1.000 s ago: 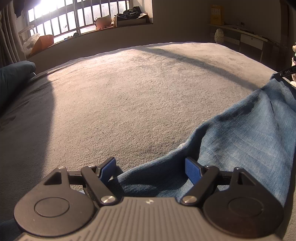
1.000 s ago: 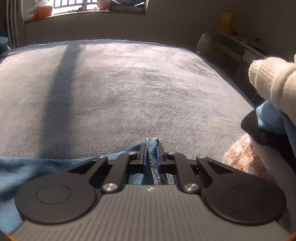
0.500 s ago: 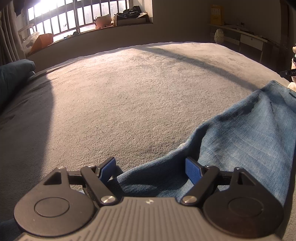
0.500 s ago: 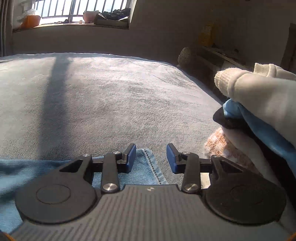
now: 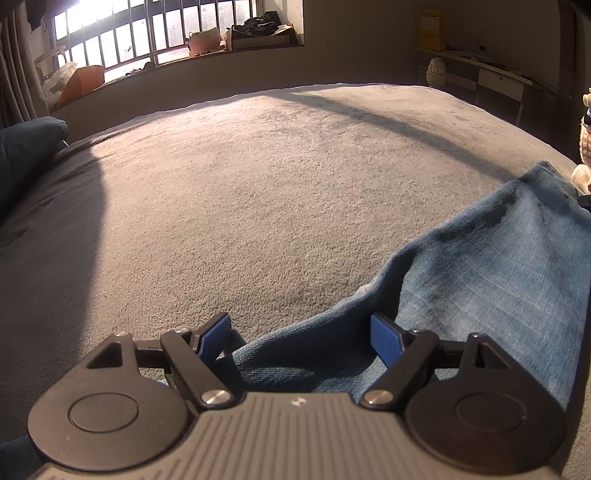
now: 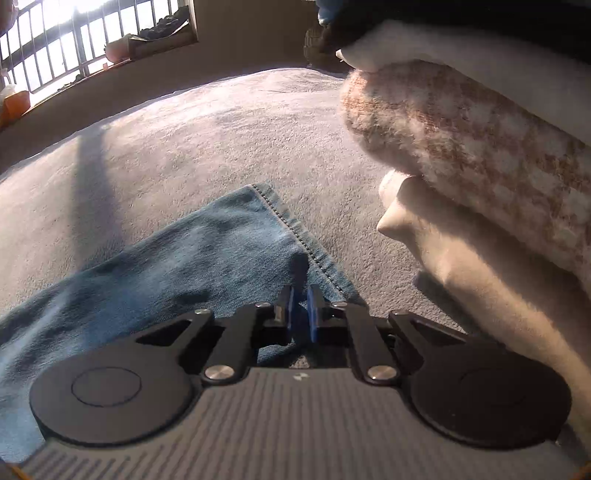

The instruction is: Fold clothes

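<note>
Jeans of faded blue denim [image 5: 491, 266] lie spread on a wide grey plush bed cover [image 5: 258, 192], toward its near right side in the left wrist view. One crumpled edge of the denim runs in between the fingers of the left gripper [image 5: 301, 334]. Its blue pads [image 5: 214, 339] stand wide apart, and neither presses on the cloth. Past the far edge of the bed: a barred window [image 5: 155, 29] with strong glare, an orange bag [image 5: 83, 79] and clutter on the sill. Dark teal pillow [image 5: 26, 140] at the bed's left edge. Desk with a white drawer [image 5: 498, 79] and a yellow box [image 5: 432, 24] against the right wall. Open bed surface ahead of this gripper.

Right wrist view: the stitched hem of a denim leg [image 6: 291, 225] points toward the far edge of the bed. The right gripper [image 6: 299, 310] sits over the cloth just inside that hem. Its pads are drawn nearly together; a thin fold seems caught between them, though the grip is hard to confirm. Just to the right, a stack of folded soft garments crowds the frame: a cream fleece piece [image 6: 461, 266] at the bottom, a pink-and-brown checked knit [image 6: 461, 136] above it, a white layer [image 6: 480, 55] on top. The stack's lower corner hangs near the hem, apart from it.
</note>
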`<action>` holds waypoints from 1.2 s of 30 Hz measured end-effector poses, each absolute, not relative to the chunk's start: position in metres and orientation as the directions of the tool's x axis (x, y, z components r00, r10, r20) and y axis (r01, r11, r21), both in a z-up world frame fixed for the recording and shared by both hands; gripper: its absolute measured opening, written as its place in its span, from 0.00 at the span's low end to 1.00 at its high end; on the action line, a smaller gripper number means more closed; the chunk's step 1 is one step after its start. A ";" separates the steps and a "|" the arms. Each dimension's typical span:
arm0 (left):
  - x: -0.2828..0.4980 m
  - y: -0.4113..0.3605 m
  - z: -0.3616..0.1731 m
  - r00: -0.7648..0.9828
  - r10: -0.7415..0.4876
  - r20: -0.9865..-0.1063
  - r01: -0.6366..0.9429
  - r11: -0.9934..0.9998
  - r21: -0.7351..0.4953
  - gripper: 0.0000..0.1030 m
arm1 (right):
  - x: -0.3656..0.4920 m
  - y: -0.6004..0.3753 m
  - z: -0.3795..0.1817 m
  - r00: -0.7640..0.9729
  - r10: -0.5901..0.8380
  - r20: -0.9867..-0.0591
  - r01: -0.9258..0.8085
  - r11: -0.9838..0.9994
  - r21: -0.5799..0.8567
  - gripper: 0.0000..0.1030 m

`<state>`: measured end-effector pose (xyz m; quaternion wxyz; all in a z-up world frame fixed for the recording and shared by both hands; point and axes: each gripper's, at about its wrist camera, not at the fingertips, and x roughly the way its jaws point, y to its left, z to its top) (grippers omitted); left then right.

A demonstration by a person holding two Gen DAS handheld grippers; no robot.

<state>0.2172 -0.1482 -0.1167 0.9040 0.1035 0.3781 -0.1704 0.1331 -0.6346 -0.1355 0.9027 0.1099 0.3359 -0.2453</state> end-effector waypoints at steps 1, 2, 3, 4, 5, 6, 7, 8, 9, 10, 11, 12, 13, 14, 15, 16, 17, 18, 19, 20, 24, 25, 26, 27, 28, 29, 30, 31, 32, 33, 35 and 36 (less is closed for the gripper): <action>0.217 -0.147 -0.117 0.656 -0.232 -0.718 0.386 0.921 0.055 0.80 | 0.135 -0.637 -0.134 0.648 -0.398 -0.650 0.534 0.845 0.015 0.00; 0.217 -0.146 -0.116 0.655 -0.235 -0.718 0.385 0.921 0.051 0.80 | 0.133 -0.636 -0.130 0.639 -0.415 -0.648 0.555 0.831 0.015 0.05; 0.217 -0.145 -0.114 0.656 -0.234 -0.717 0.381 0.923 0.048 0.80 | 0.131 -0.635 -0.127 0.630 -0.431 -0.646 0.576 0.817 0.016 0.05; 0.217 -0.145 -0.111 0.658 -0.233 -0.716 0.376 0.925 0.045 0.81 | 0.128 -0.633 -0.123 0.628 -0.438 -0.643 0.586 0.810 0.020 0.05; 0.218 -0.144 -0.108 0.660 -0.232 -0.715 0.372 0.927 0.042 0.80 | 0.124 -0.626 -0.119 0.643 -0.422 -0.639 0.570 0.821 0.032 0.06; 0.218 -0.143 -0.105 0.661 -0.230 -0.714 0.367 0.930 0.040 0.79 | 0.119 -0.619 -0.115 0.659 -0.406 -0.634 0.554 0.831 0.043 0.06; 0.218 -0.142 -0.102 0.663 -0.229 -0.713 0.362 0.932 0.037 0.78 | 0.115 -0.613 -0.111 0.673 -0.389 -0.628 0.538 0.841 0.055 0.06; 0.217 -0.140 -0.096 0.673 -0.225 -0.704 0.356 0.933 0.042 0.78 | 0.110 -0.606 -0.107 0.688 -0.373 -0.623 0.521 0.851 0.066 0.07; 0.217 -0.137 -0.088 0.682 -0.224 -0.697 0.352 0.935 0.044 0.78 | 0.107 -0.597 -0.103 0.704 -0.350 -0.618 0.496 0.865 0.075 0.08; 0.217 -0.133 -0.080 0.688 -0.224 -0.690 0.348 0.936 0.043 0.78 | 0.108 -0.585 -0.099 0.722 -0.315 -0.616 0.452 0.889 0.076 0.09; 0.218 -0.129 -0.070 0.690 -0.223 -0.689 0.342 0.939 0.037 0.78 | 0.111 -0.572 -0.095 0.740 -0.274 -0.615 0.401 0.913 0.076 0.10; 0.219 -0.124 -0.059 0.689 -0.223 -0.690 0.334 0.942 0.030 0.78 | 0.111 -0.555 -0.091 0.762 -0.217 -0.610 0.331 0.940 0.080 0.10; 0.220 -0.118 -0.048 0.687 -0.219 -0.693 0.328 0.944 0.026 0.78 | 0.112 -0.539 -0.087 0.781 -0.157 -0.605 0.264 0.960 0.091 0.13; 0.220 -0.112 -0.036 0.686 -0.214 -0.695 0.324 0.946 0.028 0.78 | 0.114 -0.524 -0.084 0.794 -0.098 -0.600 0.198 0.975 0.103 0.15; 0.220 -0.107 -0.024 0.689 -0.204 -0.695 0.323 0.945 0.043 0.78 | 0.116 -0.509 -0.083 0.801 -0.042 -0.597 0.138 0.984 0.116 0.15; 0.219 -0.101 -0.012 0.693 -0.193 -0.694 0.324 0.944 0.061 0.78 | 0.119 -0.494 -0.081 0.805 0.015 -0.594 0.077 0.989 0.129 0.16; 0.216 -0.094 0.004 0.702 -0.173 -0.691 0.327 0.940 0.097 0.78 | 0.121 -0.479 -0.080 0.804 0.069 -0.590 0.017 0.990 0.140 0.16; 0.211 -0.088 0.015 0.708 -0.143 -0.692 0.328 0.934 0.143 0.78 | 0.124 -0.463 -0.077 0.800 0.122 -0.587 -0.044 0.988 0.146 0.17; 0.206 -0.082 0.025 0.712 -0.111 -0.693 0.328 0.926 0.189 0.78 | 0.125 -0.446 -0.075 0.792 0.179 -0.583 -0.108 0.982 0.155 0.17; 0.201 -0.076 0.034 0.717 -0.079 -0.692 0.327 0.915 0.235 0.78 | 0.127 -0.430 -0.073 0.781 0.229 -0.581 -0.165 0.973 0.162 0.17; 0.167 -0.054 0.044 0.695 0.034 -0.718 0.329 0.873 0.359 0.78 | 0.135 -0.380 -0.074 0.718 0.364 -0.593 -0.319 0.930 0.185 0.17; 0.156 -0.048 0.041 0.681 0.060 -0.730 0.330 0.864 0.379 0.78 | 0.137 -0.367 -0.074 0.701 0.392 -0.596 -0.353 0.917 0.187 0.17; 0.145 -0.042 0.038 0.667 0.086 -0.740 0.332 0.855 0.399 0.78 | 0.137 -0.356 -0.075 0.687 0.408 -0.602 -0.379 0.907 0.183 0.17; 0.134 -0.036 0.035 0.652 0.113 -0.750 0.334 0.845 0.418 0.78 | 0.137 -0.344 -0.075 0.671 0.425 -0.607 -0.406 0.896 0.179 0.17; 0.123 -0.029 0.029 0.631 0.131 -0.765 0.326 0.850 0.414 0.78 | 0.136 -0.333 -0.074 0.654 0.446 -0.610 -0.436 0.882 0.177 0.17; 0.111 -0.019 0.023 0.605 0.140 -0.784 0.305 0.869 0.390 0.78 | 0.135 -0.323 -0.073 0.638 0.466 -0.613 -0.465 0.868 0.176 0.17; 0.099 -0.008 0.017 0.585 0.141 -0.799 0.268 0.896 0.355 0.78 | 0.134 -0.315 -0.071 0.624 0.483 -0.613 -0.491 0.854 0.174 0.17; 0.087 0.003 0.012 0.566 0.140 -0.812 0.226 0.921 0.317 0.78 | 0.133 -0.307 -0.070 0.611 0.500 -0.614 -0.516 0.839 0.171 0.17; 0.075 0.015 0.008 0.555 0.136 -0.820 0.175 0.945 0.275 0.78 | 0.131 -0.301 -0.068 0.597 0.515 -0.615 -0.539 0.825 0.169 0.17; 0.064 0.027 0.004 0.547 0.130 -0.827 0.120 0.965 0.231 0.78 | 0.130 -0.295 -0.065 0.584 0.527 -0.618 -0.561 0.812 0.163 0.17; 0.038 0.054 -0.003 0.534 0.109 -0.838 -0.003 0.992 0.126 0.78 | 0.128 -0.284 -0.059 0.555 0.546 -0.627 -0.605 0.783 0.147 0.17; 0.027 0.066 -0.005 0.531 0.091 -0.842 -0.056 0.996 0.072 0.78 | 0.129 -0.277 -0.055 0.540 0.556 -0.632 -0.628 0.766 0.137 0.17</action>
